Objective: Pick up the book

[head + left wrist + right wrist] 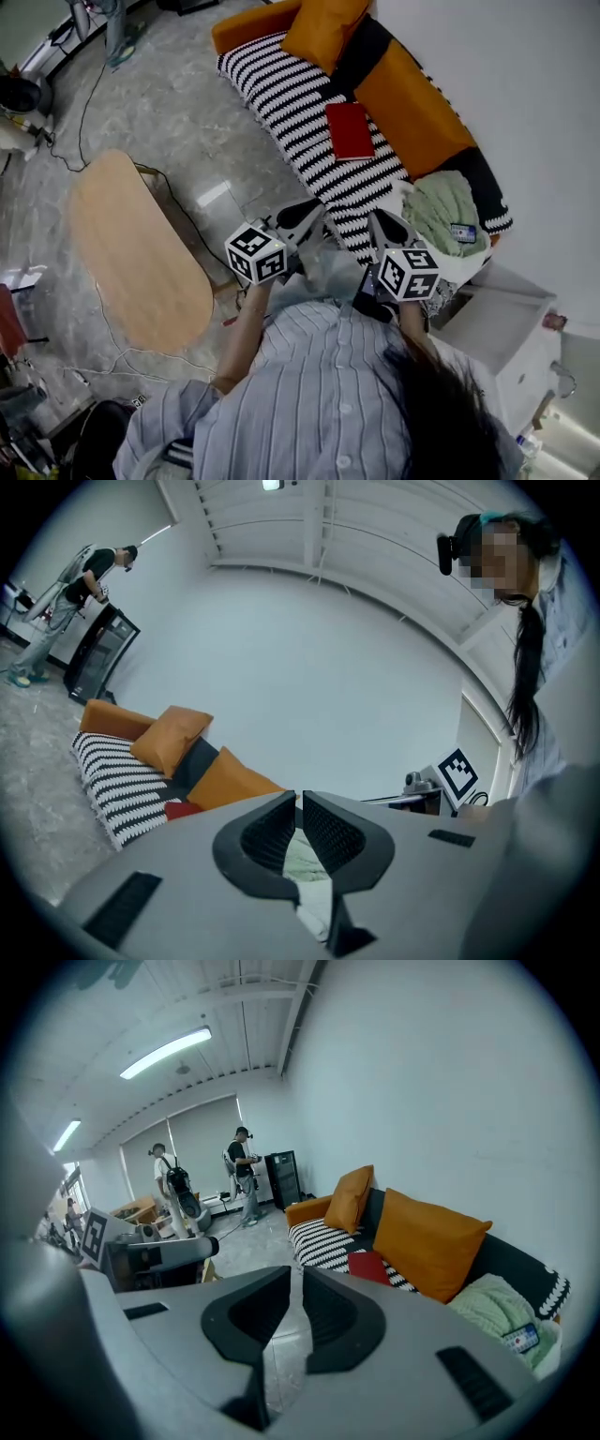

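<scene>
A red book [350, 130] lies flat on the black-and-white striped seat of the sofa [300, 103], well ahead of both grippers. It shows as a red patch [183, 809] in the left gripper view and lies in front of an orange cushion in the right gripper view, book [367, 1266]. My left gripper [317, 212] and right gripper [382, 221] hover side by side near the sofa's near edge, both shut with nothing between the jaws. The left gripper [299, 801] points level; the right gripper [297, 1275] tilts down toward the floor.
Orange cushions [323, 28] line the sofa back. A green blanket [448, 211] with a small phone [463, 232] on it lies at the sofa's right end. A wooden oval table [136, 253] stands to the left, with cables on the floor. White cabinet [502, 323] stands at right. Two people [202, 1185] stand far off.
</scene>
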Available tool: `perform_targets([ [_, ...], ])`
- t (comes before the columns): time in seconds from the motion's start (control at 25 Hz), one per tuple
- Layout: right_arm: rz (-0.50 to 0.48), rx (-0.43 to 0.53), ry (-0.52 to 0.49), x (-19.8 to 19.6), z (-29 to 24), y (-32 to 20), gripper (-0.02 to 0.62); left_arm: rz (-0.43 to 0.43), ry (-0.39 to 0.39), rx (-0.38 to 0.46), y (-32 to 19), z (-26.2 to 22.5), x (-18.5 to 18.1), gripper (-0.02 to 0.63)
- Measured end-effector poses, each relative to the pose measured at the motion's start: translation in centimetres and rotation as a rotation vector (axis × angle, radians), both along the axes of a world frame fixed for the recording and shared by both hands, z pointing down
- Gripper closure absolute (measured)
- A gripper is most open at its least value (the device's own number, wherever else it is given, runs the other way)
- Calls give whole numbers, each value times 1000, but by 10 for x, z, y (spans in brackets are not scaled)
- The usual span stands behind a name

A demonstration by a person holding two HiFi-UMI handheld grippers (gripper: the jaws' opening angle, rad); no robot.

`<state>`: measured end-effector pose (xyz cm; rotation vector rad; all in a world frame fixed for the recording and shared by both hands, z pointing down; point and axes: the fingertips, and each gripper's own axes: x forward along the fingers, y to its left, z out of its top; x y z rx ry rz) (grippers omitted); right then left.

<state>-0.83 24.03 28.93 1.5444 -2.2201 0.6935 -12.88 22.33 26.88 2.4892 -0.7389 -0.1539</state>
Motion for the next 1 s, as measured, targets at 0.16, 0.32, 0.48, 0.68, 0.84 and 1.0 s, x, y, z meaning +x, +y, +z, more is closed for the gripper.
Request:
perform_targets([
  [0.16, 13, -7, -9, 12, 8, -19, 544, -34, 14, -7, -17, 2, -4, 592],
  [0.32, 36, -31, -35, 29, 20, -39, 544, -22, -21, -45, -34, 18, 7, 593],
  [0.48, 57, -50, -54, 47, 29, -68, 543, -35, -55, -48, -61, 24, 16, 593],
  [0.68, 76, -69, -66, 77, 37, -107, 545, -57, -94, -41, -101, 27, 30, 592],
  [0.84, 101, -87, -78, 97, 53, -146, 544, -67, -87, -95, -136, 43, 38, 592],
  [1.0, 114, -92, -87, 109, 73, -188, 544, -66, -106, -116, -168, 61, 44, 594],
])
